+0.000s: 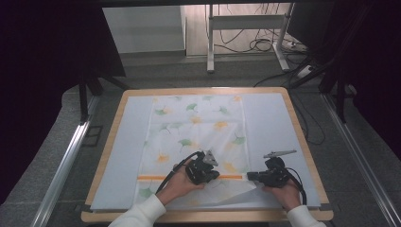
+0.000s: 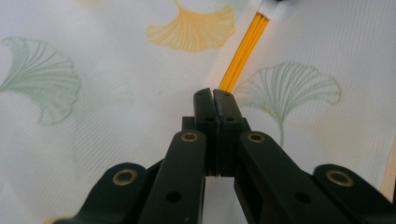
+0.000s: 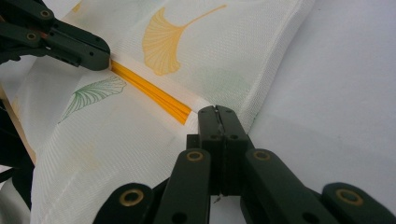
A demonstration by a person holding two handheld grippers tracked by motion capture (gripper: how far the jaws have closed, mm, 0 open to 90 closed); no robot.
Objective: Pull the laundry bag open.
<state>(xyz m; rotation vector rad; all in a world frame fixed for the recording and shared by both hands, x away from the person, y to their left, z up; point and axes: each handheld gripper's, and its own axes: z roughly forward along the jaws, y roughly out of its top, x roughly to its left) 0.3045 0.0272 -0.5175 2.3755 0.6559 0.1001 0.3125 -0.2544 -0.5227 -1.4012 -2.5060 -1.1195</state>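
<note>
1. The high view is showing the whole wooden table (image 1: 302, 137), a pale mat (image 1: 269, 118) covering it, and a white cloth with ginkgo leaves (image 1: 198, 127) lying flat in the middle, its near edge folding up between the two hands.
2. The left gripper (image 1: 204, 171) is resting on the cloth's near part, right at the orange stripe (image 1: 156, 178). Its own view is adding detail: the jaws are pressed together, their tips touching the stripe's end (image 2: 243, 56), with the cloth (image 2: 93, 116) lying beneath; whether fabric is being pinched, I cannot tell.
3. The right gripper (image 1: 255, 176) is sitting at the cloth's right edge, near the stripe's other end. Its view is showing the jaws closed tight at the cloth's edge (image 3: 261, 70), the stripe (image 3: 149, 91) running away toward the left gripper (image 3: 100, 58); an actual grip is not discernible.
</note>
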